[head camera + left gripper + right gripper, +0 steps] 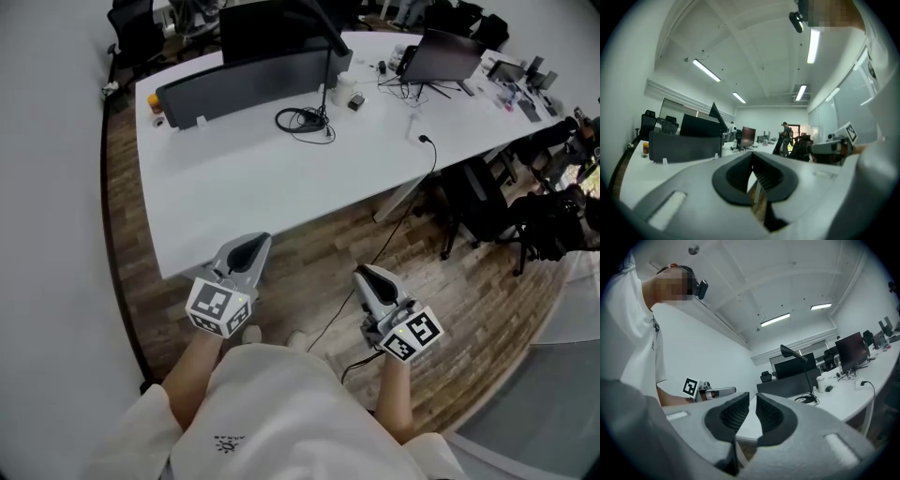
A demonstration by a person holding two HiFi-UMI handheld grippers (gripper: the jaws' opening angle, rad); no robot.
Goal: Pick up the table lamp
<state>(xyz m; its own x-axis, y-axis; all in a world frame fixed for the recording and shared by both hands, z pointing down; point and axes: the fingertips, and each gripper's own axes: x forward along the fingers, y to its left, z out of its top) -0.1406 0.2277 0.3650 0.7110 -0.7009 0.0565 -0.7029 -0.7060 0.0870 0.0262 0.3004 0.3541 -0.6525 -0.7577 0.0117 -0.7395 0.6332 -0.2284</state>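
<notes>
The table lamp [324,94] is black, with a thin upright stem and a coiled cable at its base, and stands on the far middle of the white table [244,187]. It shows again in the right gripper view as lamp [806,376], and its head shows in the left gripper view as lamp [716,112]. Both grippers are held level over the wooden floor, short of the table's near edge and well away from the lamp. My left gripper [247,253] [753,153] is shut and empty. My right gripper [369,277] [753,395] is shut too, with only a thin slit at the tips and nothing in it.
A long dark divider panel [248,86] stands just behind the lamp. A monitor [441,56] and small clutter sit at the table's far right, and a black cable [427,142] drops over the edge to the floor. Office chairs [487,202] stand at right; a white wall is at left.
</notes>
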